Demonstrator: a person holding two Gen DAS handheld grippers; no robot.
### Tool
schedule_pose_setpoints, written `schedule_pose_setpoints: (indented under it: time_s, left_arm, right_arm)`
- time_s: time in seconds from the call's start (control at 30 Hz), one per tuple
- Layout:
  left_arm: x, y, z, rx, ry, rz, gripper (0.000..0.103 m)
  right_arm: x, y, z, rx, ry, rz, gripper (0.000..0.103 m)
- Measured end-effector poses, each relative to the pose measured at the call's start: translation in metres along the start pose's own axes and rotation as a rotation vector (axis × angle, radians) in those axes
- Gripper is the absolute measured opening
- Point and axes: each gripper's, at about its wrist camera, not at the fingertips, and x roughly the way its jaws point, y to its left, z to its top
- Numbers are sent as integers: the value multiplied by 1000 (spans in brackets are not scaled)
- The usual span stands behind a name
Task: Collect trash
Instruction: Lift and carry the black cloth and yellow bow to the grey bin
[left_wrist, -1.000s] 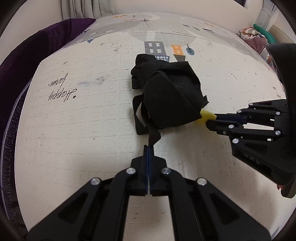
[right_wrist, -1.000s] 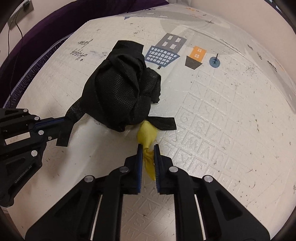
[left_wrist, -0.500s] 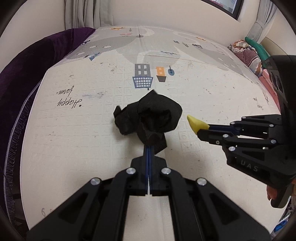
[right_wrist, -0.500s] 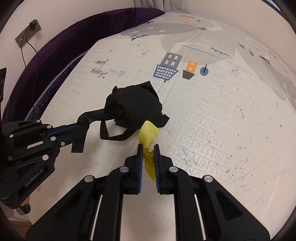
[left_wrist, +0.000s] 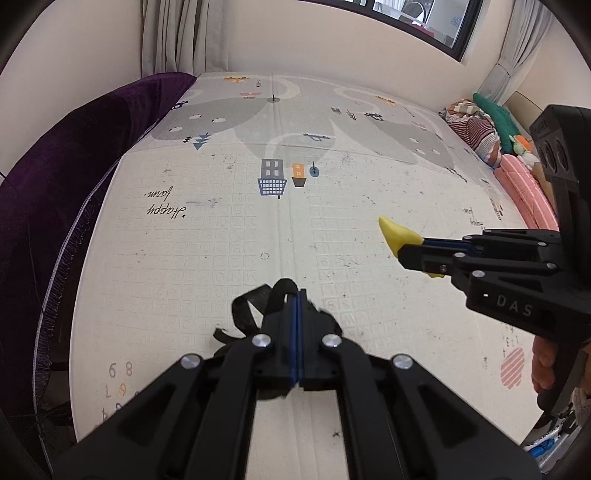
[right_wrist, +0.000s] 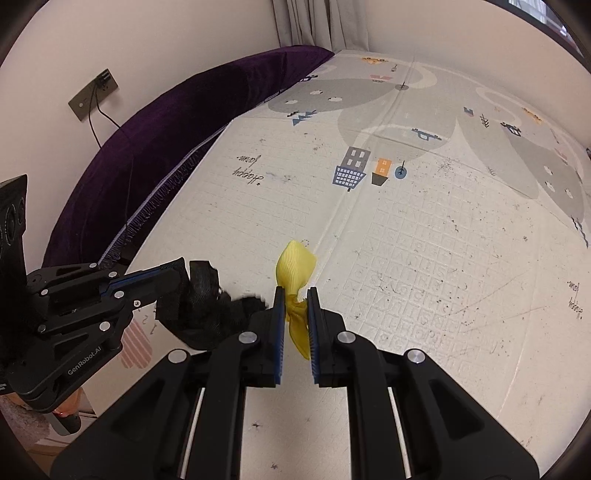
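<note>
Black cloth bag (right_wrist: 201, 314), bunched, hangs clear of the play mat (left_wrist: 221, 229), its strap clamped in the left gripper (left_wrist: 297, 295); the right gripper (right_wrist: 295, 299) pinches a yellow ribbon scrap (right_wrist: 295, 266) at its two o'clock. Both pieces look collected; next comes carrying them to a bin, none visible. A purple cushion (left_wrist: 55, 192) runs along nine o'clock, bedding (left_wrist: 476, 133) at two.

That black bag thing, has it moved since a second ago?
Yes. The black bag lay on the play mat just below the printed houses; now it hangs from the left hand-held gripper, lifted well clear and nearer the camera.
</note>
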Motion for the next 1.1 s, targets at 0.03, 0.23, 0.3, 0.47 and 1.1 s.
schedule_pose_setpoints:
  time_s: [0.03,0.23,0.3,0.47,1.1]
  left_arm:
    - [-11,-4,-1,5,-6,-4,1]
    - [-73,-25,-4,36,-41,-29,1]
    - [-92,-35,-5,59,-51,-40,1]
    - [-132,-61,-11,104,-58,-81,1]
    - [-222,-287,-62,419,-71,-324,1]
  right_arm:
    - [-11,4,-2,1,-2,1,11]
    - [-72,24,-25,28,-12,-1,11]
    - [-93,28,-34,42,-18,-9,11]
    - [-149,32,-60,106,-44,-15,11]
    - [-385,-50,-250,371,-234,-201,11]
